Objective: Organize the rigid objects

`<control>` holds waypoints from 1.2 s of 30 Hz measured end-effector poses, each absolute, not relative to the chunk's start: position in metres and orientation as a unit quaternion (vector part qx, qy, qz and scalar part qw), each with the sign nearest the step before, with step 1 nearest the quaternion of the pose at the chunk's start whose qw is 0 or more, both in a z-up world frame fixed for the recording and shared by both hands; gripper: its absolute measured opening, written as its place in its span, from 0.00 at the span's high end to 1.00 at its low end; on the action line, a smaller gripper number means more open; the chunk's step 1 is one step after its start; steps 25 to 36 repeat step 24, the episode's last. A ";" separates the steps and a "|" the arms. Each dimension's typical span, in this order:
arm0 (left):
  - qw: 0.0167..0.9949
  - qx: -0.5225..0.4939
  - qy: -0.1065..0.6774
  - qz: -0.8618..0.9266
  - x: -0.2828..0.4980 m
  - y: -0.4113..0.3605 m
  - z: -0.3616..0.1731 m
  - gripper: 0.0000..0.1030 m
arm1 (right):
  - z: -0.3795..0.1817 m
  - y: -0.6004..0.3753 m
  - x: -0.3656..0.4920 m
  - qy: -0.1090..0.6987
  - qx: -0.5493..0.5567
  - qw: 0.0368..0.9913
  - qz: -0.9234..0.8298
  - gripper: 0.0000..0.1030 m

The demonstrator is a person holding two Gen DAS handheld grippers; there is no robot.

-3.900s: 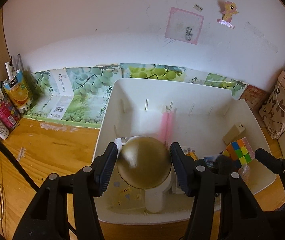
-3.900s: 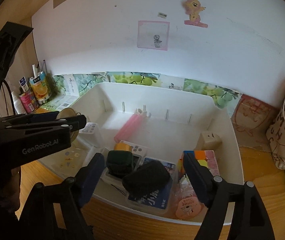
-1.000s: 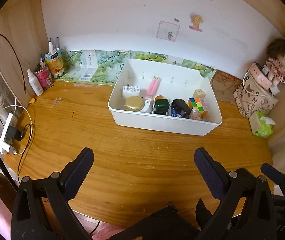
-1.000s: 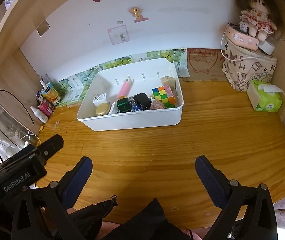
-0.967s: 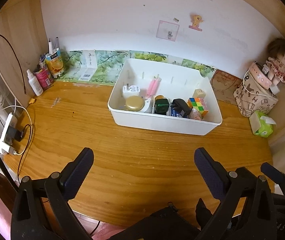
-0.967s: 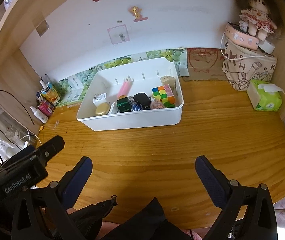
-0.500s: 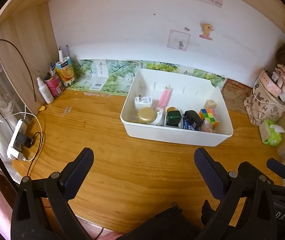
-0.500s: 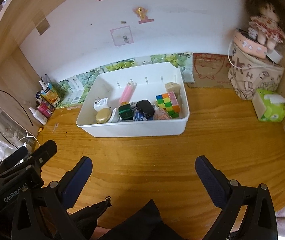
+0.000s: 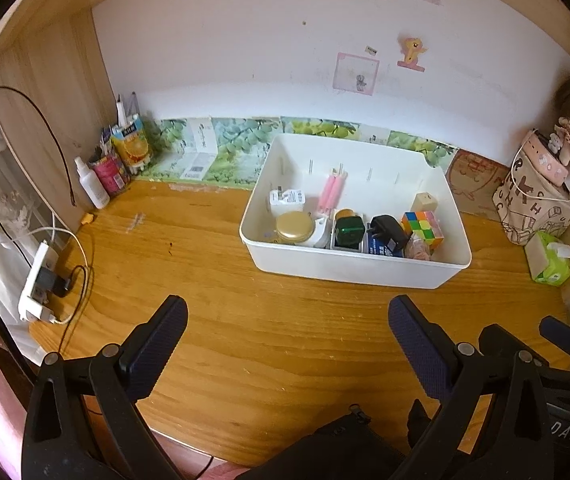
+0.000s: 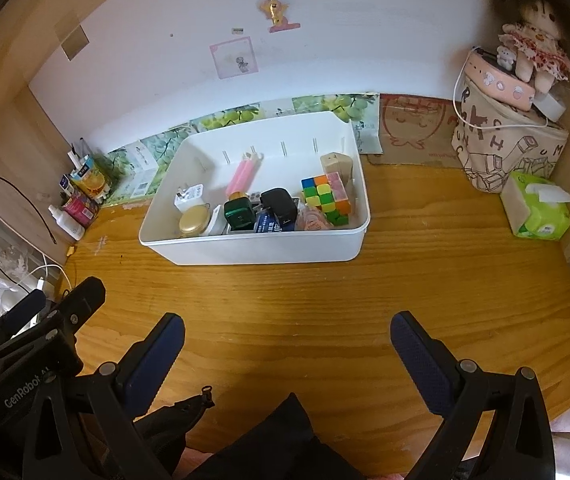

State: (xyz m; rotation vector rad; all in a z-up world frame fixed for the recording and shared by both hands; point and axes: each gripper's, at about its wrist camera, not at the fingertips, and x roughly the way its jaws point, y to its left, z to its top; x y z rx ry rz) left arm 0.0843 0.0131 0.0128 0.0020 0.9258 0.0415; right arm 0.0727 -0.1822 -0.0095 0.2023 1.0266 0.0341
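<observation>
Listing by view, left wrist camera first.
Left gripper: jaws spread wide, nothing between them, above the near part of the wooden desk.
White bin: on the desk toward the wall, well apart from the gripper; long axis runs left to right.
Bin contents: gold-lidded jar, green box, black adapter, colour cube, all crowded along the near wall; pink tube lies lengthwise from front to back.
Writing: "DAS" on the other gripper's body at lower right (rest cut off).

Right wrist camera.
Right gripper: jaws wide apart, holding nothing, over bare desk before the bin.
White bin: long axis across the view, slightly turned.
Pink tube: slanting, far end toward the wall.
Colour cube: at the bin's right end, beside a beige block.
Writing: "GenRobot.AI" on the left gripper's body (lower left).
Tissue pack: green, at right.
</observation>
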 end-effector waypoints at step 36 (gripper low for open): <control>0.893 0.008 0.450 0.020 0.080 0.013 0.012 0.02 | -0.016 -0.186 0.071 0.498 0.109 0.860 0.022 0.00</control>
